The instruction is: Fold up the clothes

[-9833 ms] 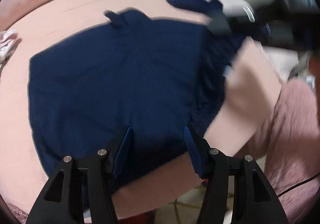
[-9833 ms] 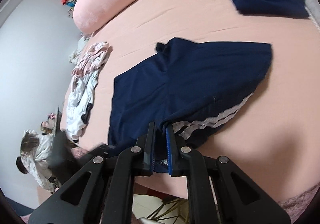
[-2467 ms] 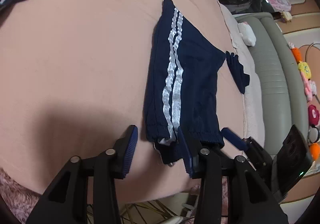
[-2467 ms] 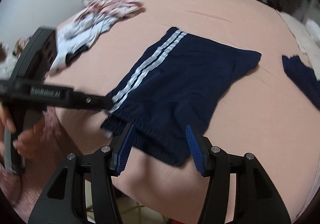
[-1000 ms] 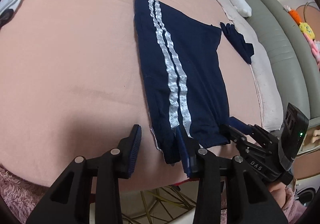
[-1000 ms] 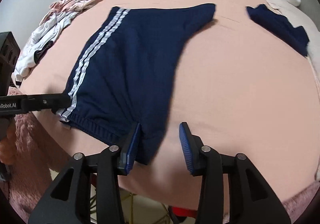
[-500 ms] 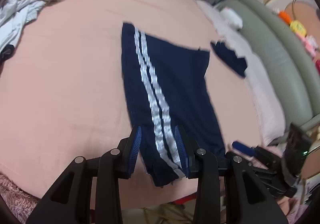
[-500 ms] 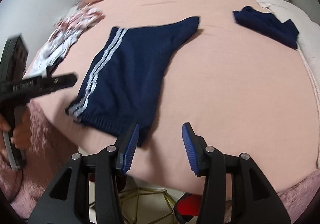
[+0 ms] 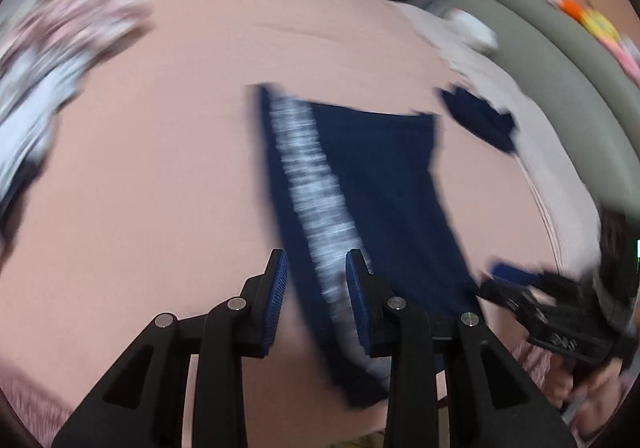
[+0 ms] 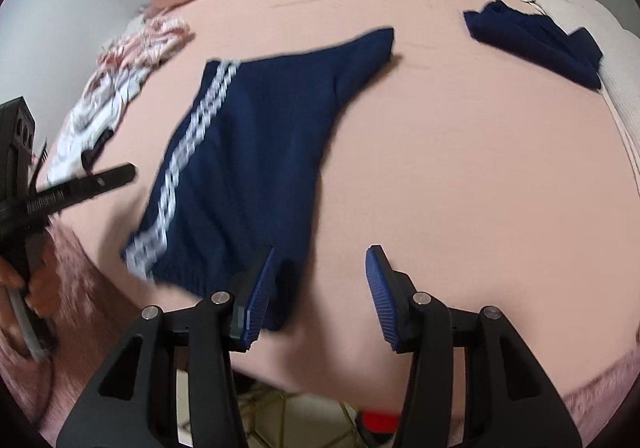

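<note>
While both claws hang above the near edge of the bed point(image 10: 460, 135), the navy shorts point(image 10: 256, 135) lie flat, folded once lengthwise, white side stripes point(image 10: 188, 143) uppermost; judged from this, at least one crosswise fold remains. The left claw point(image 9: 316, 302) has just been closing, yet its jaws stand apart and clear of the cloth, with the striped waistband corner in line below them. The right claw point(image 10: 318, 294) is spread and empty; its left finger stands over the other waistband corner, and its right finger over bare sheet. Farther off, a second navy garment point(image 10: 536, 43) waits near the right edge, and patterned clothes point(image 10: 120, 75) near the left.
</note>
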A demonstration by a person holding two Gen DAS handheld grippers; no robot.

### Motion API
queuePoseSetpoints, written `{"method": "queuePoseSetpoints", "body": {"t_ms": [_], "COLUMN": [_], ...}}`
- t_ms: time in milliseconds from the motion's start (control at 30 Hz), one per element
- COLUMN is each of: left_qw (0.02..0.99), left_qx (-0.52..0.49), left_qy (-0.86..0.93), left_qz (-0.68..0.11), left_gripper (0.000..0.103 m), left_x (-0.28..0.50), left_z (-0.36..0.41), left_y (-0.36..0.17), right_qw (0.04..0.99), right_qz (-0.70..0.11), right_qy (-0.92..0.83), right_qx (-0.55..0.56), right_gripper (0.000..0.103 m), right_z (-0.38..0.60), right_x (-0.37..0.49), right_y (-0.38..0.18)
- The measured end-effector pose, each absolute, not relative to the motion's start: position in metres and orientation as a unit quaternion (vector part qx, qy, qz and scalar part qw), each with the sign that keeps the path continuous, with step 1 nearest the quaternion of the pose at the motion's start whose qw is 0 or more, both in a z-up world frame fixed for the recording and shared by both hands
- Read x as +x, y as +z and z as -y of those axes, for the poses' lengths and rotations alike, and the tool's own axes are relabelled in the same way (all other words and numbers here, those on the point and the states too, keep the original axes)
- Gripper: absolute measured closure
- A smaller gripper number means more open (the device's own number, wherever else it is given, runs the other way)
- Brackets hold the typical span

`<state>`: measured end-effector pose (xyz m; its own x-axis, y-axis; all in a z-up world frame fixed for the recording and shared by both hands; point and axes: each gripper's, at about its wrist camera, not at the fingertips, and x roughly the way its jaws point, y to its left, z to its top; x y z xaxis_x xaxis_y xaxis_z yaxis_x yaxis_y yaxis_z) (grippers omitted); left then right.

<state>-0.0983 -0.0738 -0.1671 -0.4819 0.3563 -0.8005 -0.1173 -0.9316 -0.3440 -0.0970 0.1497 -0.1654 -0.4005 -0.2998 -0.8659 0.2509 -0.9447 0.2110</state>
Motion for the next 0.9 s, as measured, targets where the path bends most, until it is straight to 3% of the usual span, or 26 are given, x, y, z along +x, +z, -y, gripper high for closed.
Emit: {"method": "queuePoseSetpoints", "body": {"t_ms": [200, 300, 433, 500, 567, 700, 767, 900], "left_qw": [0.140, 0.128, 0.127, 0.161, 0.183, 0.143, 0.126, 0.131], "left_qx": [-0.532, -0.524, -0.515, -0.501, -0.503, -0.537, -0.532, -0.513], "left_qy": [0.834, 0.842, 0.845, 0.847, 0.844, 0.831, 0.837, 0.845], "left_qz": [0.044, 0.021, 0.072, 0.081, 0.039, -0.033, 0.000, 0.078], "left_gripper": [0.072, 0.071, 0.070, 0.063, 0.055, 0.054, 0.054, 0.055], "left_x": [-0.109, -0.100, -0.108, -0.114, -0.114, -0.109, -0.107, -0.108], "left_z": [0.049, 0.065, 0.079, 0.066, 0.042, 0.028, 0.046, 0.073], "left_y": [-0.190, -0.180, -0.170, -0.165, -0.166, -0.185, -0.176, -0.161], "right_qw": [0.164, 0.149, 0.131, 0.136, 0.147, 0.170, 0.166, 0.154], "right_qz": [-0.070, -0.064, -0.037, -0.033, -0.031, -0.079, -0.091, -0.022], "right_qy": [-0.839, -0.842, -0.849, -0.856, -0.858, -0.841, -0.841, -0.848], "right_qx": [0.513, 0.514, 0.510, 0.499, 0.492, 0.508, 0.506, 0.506], "right_gripper": [0.055, 0.053, 0.050, 0.049, 0.049, 0.049, 0.049, 0.049], "right_z": [-0.111, -0.126, -0.149, -0.150, -0.144, -0.114, -0.116, -0.146], "right_x": [-0.132, -0.127, -0.121, -0.124, -0.126, -0.123, -0.118, -0.121], "right_y": [-0.192, -0.190, -0.175, -0.167, -0.164, -0.181, -0.185, -0.175]}}
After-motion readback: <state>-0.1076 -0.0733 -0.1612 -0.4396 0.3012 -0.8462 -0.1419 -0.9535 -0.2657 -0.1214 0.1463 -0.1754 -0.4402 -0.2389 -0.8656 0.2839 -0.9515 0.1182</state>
